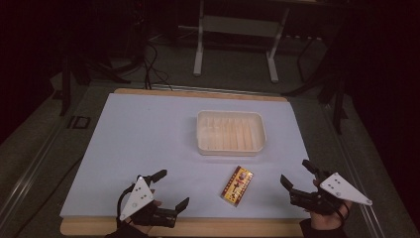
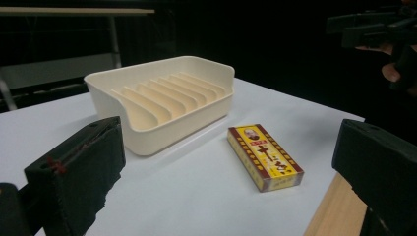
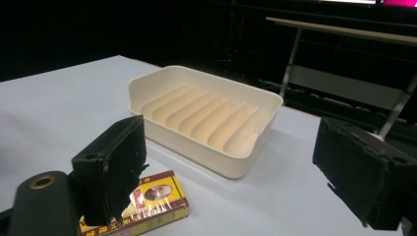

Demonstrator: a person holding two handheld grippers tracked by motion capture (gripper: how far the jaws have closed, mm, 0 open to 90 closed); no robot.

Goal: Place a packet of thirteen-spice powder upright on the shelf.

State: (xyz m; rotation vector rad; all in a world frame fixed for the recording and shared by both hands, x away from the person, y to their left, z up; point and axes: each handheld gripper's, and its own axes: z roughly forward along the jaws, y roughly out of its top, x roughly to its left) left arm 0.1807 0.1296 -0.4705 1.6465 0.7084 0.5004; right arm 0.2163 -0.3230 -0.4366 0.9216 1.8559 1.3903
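We've got both grippers low at the near edge of the table (image 1: 148,129), nothing in either; left gripper (image 1: 171,189) sits at the near left corner, jaws spread wide, pointing toward the middle; right gripper (image 1: 296,174) sits at the near right, jaws likewise spread wide and empty; the yellow-and-red box (image 1: 237,185) lies flat on the white table cover between them, closer to the right gripper, touching neither; from the left gripper view the box (image 2: 264,156) rests near the wooden table edge, just in front of the cream ribbed tray (image 2: 162,101); the tray (image 1: 231,131) sits behind the box, near mid-table, apart from it; from the right gripper view the box (image 3: 157,201) is partly hidden behind one jaw.
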